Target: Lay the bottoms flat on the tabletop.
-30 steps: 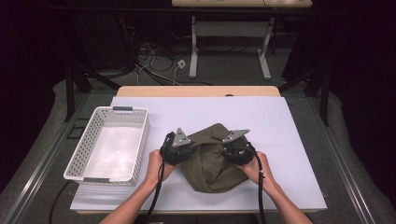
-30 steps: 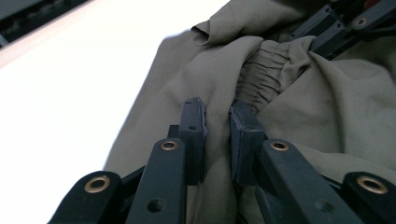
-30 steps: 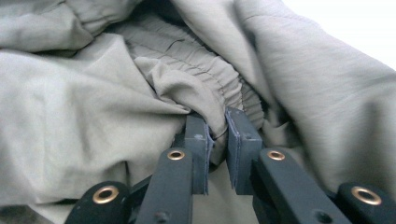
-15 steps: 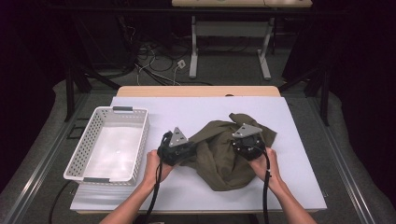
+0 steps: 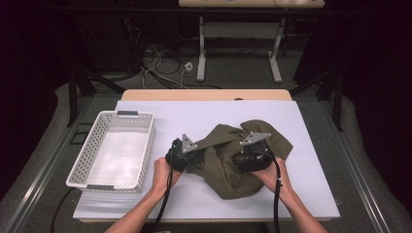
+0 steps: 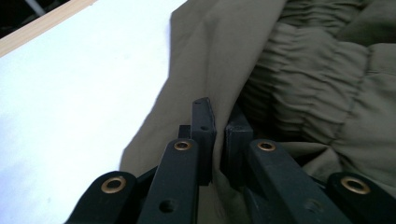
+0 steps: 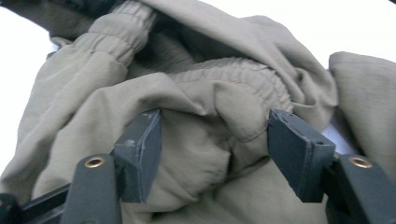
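An olive green garment [image 5: 228, 167] with an elastic waistband lies crumpled on the white table [image 5: 311, 189]. My left gripper [image 5: 193, 158] is at its left edge; in the left gripper view the left gripper [image 6: 219, 116] is shut on a fold of the garment [image 6: 299, 79]. My right gripper [image 5: 245, 154] rests on top of the cloth's right half. Its jaws have just been opening: in the right gripper view the right gripper [image 7: 215, 135] stands open, and a bulge of the garment [image 7: 201, 93] near the waistband lies loose between the pads.
An empty white slotted basket [image 5: 145, 141] stands on the table's left part. A wooden edge [image 5: 204, 94] runs along the back of the table. Dark floor with cables and desk legs lies beyond.
The garment has gone from a tight bundle to a wider spread toward the right and back. The right gripper has moved right and away; the left has stayed at the cloth's left edge.
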Available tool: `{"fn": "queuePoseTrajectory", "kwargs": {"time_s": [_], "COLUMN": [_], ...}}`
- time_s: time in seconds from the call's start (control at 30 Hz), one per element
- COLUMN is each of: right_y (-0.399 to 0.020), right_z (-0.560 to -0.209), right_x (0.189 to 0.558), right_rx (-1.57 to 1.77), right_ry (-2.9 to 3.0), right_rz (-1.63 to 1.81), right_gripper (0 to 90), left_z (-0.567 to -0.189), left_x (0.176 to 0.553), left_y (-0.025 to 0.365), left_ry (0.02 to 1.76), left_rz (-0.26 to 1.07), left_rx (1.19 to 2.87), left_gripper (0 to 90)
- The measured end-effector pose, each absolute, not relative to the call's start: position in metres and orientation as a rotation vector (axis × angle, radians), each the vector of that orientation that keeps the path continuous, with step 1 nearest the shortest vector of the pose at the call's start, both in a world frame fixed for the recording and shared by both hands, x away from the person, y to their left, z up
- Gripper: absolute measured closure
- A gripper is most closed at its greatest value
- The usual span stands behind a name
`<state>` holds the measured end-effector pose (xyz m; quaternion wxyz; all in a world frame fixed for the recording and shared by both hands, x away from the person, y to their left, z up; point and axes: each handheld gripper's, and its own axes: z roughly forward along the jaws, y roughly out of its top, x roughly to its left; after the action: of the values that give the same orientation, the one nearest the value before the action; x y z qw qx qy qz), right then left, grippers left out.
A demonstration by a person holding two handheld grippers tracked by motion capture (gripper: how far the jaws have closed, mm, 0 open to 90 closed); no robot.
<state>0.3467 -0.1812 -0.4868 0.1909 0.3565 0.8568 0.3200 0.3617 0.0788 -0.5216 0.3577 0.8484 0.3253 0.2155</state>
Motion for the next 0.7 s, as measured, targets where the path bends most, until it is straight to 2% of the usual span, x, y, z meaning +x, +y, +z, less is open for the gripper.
{"fn": "queuePoseTrajectory", "kwargs": {"time_s": [0.13, 0.17, 0.3, 0.4, 0.7], "right_y": [-0.175, -0.173, -0.170, -0.173, -0.192], "right_z": [-0.497, -0.502, -0.520, -0.519, -0.490], "right_x": [0.349, 0.350, 0.355, 0.357, 0.354], "right_rx": [0.994, 0.987, 0.986, 0.997, 0.930], "right_ry": [2.474, 2.484, 2.493, 2.487, 2.227], "right_rz": [0.835, 0.805, 0.727, 0.731, 0.775], "right_gripper": [32.6, 37.5, 71.8, 83.7, 86.1], "left_z": [-0.524, -0.524, -0.523, -0.521, -0.509], "left_x": [0.365, 0.365, 0.363, 0.361, 0.352], "left_y": [0.080, 0.080, 0.080, 0.081, 0.085], "left_ry": [0.854, 0.852, 0.836, 0.836, 0.825], "left_rz": [0.530, 0.528, 0.544, 0.554, 0.578], "left_rx": [2.187, 2.189, 2.195, 2.177, 2.167], "left_gripper": [85.3, 85.4, 87.1, 87.5, 88.1]}}
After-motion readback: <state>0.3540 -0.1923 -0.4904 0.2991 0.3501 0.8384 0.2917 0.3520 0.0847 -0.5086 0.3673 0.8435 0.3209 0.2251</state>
